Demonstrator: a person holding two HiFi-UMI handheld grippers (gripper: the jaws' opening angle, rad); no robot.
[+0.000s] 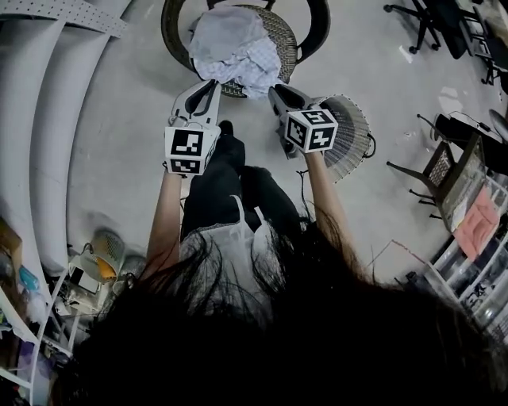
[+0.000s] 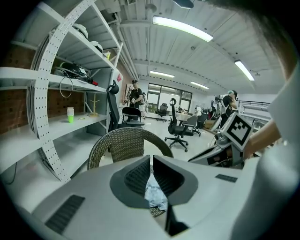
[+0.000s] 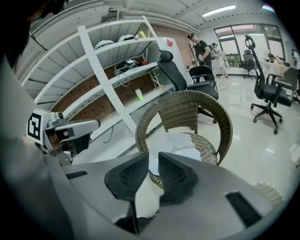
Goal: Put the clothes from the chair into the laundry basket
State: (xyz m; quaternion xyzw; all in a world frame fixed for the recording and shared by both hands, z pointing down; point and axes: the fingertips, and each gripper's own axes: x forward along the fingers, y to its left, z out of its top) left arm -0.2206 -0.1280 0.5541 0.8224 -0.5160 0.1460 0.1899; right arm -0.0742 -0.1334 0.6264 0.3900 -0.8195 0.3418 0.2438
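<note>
A heap of white and pale blue clothes (image 1: 234,47) lies on the seat of a round wicker chair (image 1: 287,36). Both grippers hover side by side at the chair's near edge. My left gripper (image 1: 214,83) is shut and holds nothing, its tips just short of the heap. My right gripper (image 1: 276,89) is also shut and empty. The wicker laundry basket (image 1: 355,141) stands on the floor to the right, partly under the right gripper's marker cube. In the left gripper view the clothes (image 2: 154,193) show below the left gripper (image 2: 151,159). The right gripper (image 3: 153,154) points at the clothes (image 3: 180,143) on the chair (image 3: 197,110).
White shelving (image 1: 48,119) runs along the left. Office chairs (image 1: 432,24) stand at the far right, with storage bins (image 1: 476,226) nearer on that side. My own legs (image 1: 230,190) are below the grippers. People stand far off (image 2: 136,96) in the room.
</note>
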